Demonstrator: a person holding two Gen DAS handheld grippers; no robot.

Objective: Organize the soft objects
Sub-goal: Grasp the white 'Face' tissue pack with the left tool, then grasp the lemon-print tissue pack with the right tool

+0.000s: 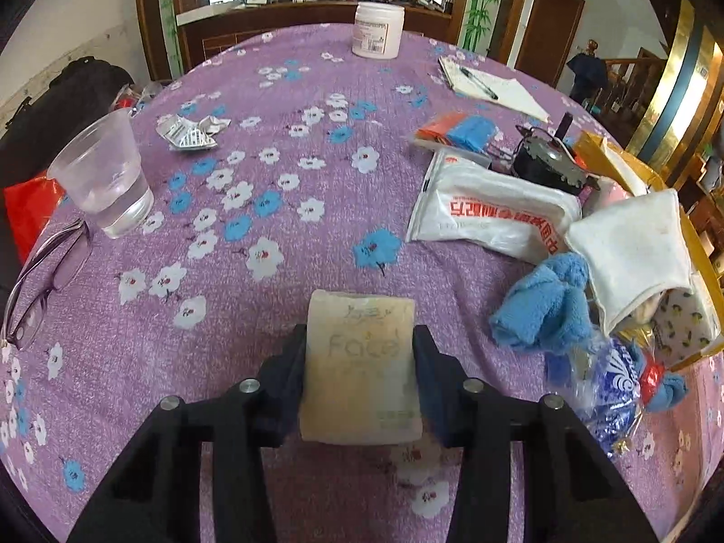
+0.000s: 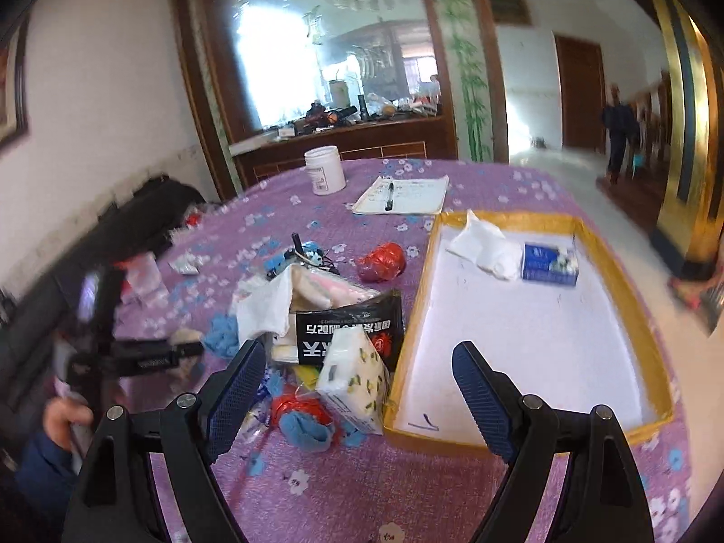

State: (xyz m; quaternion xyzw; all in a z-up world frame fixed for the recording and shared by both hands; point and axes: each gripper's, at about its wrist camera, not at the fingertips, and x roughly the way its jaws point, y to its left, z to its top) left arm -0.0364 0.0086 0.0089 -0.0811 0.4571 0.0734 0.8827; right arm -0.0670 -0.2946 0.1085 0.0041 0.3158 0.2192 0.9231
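Observation:
My left gripper [image 1: 359, 339] is shut on a pale soft pack marked "Face" [image 1: 362, 371], its pads pressed against both sides, low over the purple flowered tablecloth [image 1: 271, 271]. To its right lie a blue cloth [image 1: 543, 307], a white folded towel [image 1: 633, 253] and a white pack with red writing [image 1: 488, 212]. My right gripper [image 2: 357, 353] stands open and holds nothing. It hangs above a lemon-print tissue pack [image 2: 357, 375] and the near left corner of a yellow-rimmed white box [image 2: 534, 335]. In that box lie a white tissue [image 2: 488, 249] and a blue pack [image 2: 550, 264].
A plastic cup of water [image 1: 104, 181] and glasses [image 1: 45, 280] sit at the left edge. A white jar [image 1: 378, 29], a notebook with a pen [image 1: 493, 86] and crumpled foil [image 1: 190, 131] lie further back. A red bag ball [image 2: 382, 260] lies by the box. A person [image 2: 620, 131] stands far off.

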